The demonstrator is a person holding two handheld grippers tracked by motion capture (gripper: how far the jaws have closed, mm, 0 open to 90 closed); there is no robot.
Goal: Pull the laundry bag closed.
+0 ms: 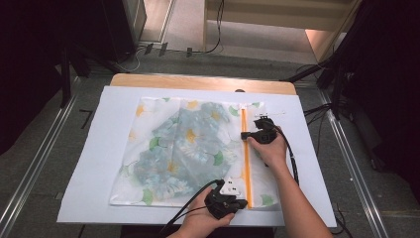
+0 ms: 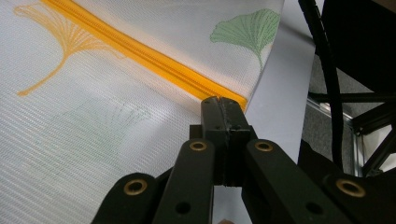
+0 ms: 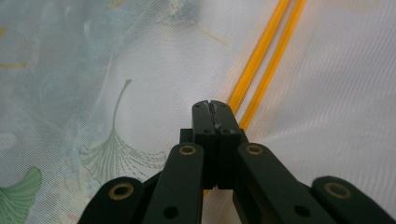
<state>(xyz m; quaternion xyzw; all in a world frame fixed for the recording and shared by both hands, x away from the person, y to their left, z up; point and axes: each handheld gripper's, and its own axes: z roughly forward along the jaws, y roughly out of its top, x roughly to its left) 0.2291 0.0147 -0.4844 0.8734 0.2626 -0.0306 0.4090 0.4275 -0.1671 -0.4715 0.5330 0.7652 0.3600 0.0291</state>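
Both claws (image 2: 222,106) (image 3: 215,108) closed at orange zipper (image 1: 245,158)

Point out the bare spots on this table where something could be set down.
Bare white sheet runs wide left of the mesh zipper bag, with a narrower strip beyond the bag's far edge and another right of it. Crowded: the orange zipper, where the left gripper and right gripper sit shut.

Fine matt mesh bag (image 1: 188,148) (orange zipper (image 1: 245,158))

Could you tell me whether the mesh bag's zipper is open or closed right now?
Partly open: the orange zipper shows two separated rows ahead of the right gripper.
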